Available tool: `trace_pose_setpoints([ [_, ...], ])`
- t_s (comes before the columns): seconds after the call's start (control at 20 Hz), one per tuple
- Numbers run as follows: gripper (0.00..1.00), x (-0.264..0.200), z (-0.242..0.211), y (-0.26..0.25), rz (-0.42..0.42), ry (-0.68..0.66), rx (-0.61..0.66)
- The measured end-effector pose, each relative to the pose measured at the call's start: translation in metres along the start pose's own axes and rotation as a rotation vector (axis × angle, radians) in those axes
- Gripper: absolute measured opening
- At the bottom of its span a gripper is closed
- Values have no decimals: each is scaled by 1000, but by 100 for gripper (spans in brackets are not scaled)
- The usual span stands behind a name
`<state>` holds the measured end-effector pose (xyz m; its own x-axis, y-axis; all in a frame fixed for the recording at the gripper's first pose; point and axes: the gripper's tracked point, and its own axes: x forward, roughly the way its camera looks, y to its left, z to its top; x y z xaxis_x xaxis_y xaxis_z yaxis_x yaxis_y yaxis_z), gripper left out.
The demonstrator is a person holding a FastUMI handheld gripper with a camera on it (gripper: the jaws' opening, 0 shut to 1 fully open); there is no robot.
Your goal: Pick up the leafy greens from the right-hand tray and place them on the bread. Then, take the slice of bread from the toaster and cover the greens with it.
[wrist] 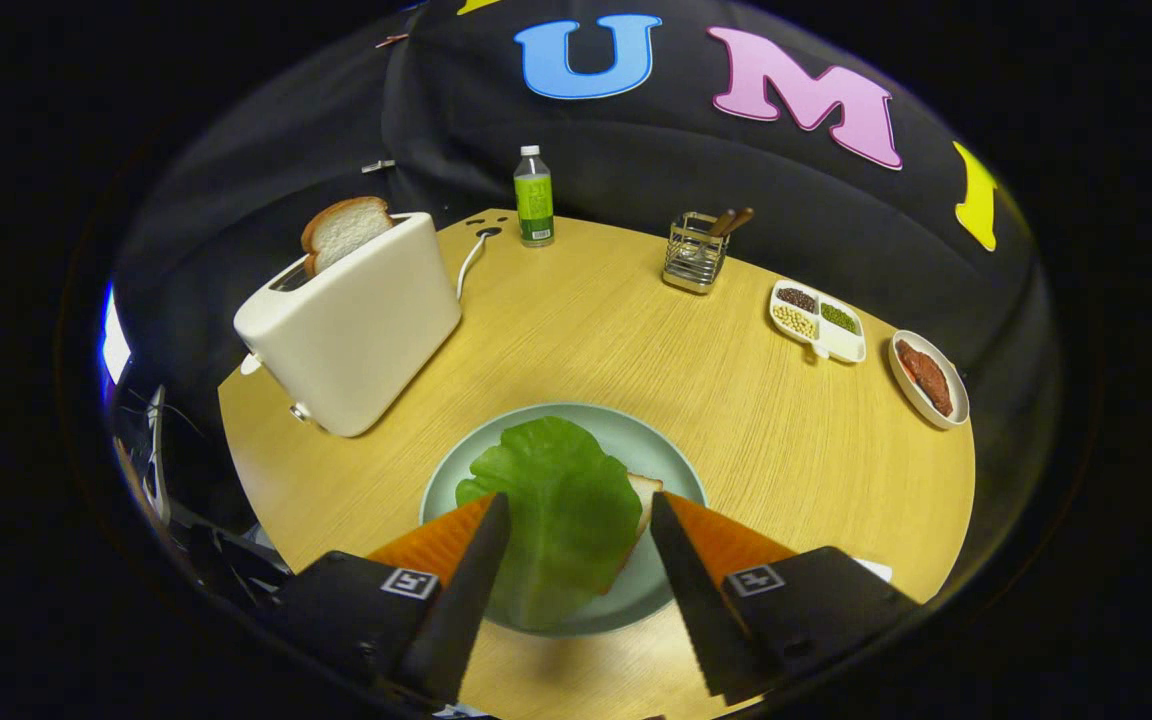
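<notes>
A green leaf (556,510) lies on a slice of bread (644,497) on the pale green plate (636,440), covering most of the slice. My gripper (581,505) hovers over the plate, open, one finger on each side of the leaf and neither touching it. The left fingertip (494,515) overlaps the leaf's edge in view. Beyond the plate to the left stands a white toaster (356,325) with a second slice of bread (344,232) sticking up from its slot.
On the round wooden table (586,330) behind: a green bottle (534,197), a wire holder with utensils (698,252), a divided white dish of beans (818,320) and an oval dish with a reddish piece (926,378) near the right edge. The toaster's cord (471,258) runs back.
</notes>
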<state>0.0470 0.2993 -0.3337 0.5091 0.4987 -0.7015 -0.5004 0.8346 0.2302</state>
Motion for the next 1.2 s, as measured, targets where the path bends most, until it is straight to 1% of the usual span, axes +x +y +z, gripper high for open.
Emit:
trace_pose_setpoints([
  [0.05,95,-1,2,0,1,-6,3],
  [0.1,96,-3,4,0,2,-15,6],
  [0.25,96,-14,15,-1,-4,-38,9],
  [0.45,96,-43,65,19,30,-150,-14],
  [0.55,96,-60,101,37,58,-223,-35],
  [0.65,96,-77,138,63,103,-286,-47],
  [0.85,95,-93,189,118,183,-351,-64],
  [1.05,95,-82,215,174,231,-354,-95],
  [1.2,95,-52,222,198,219,-321,-83],
])
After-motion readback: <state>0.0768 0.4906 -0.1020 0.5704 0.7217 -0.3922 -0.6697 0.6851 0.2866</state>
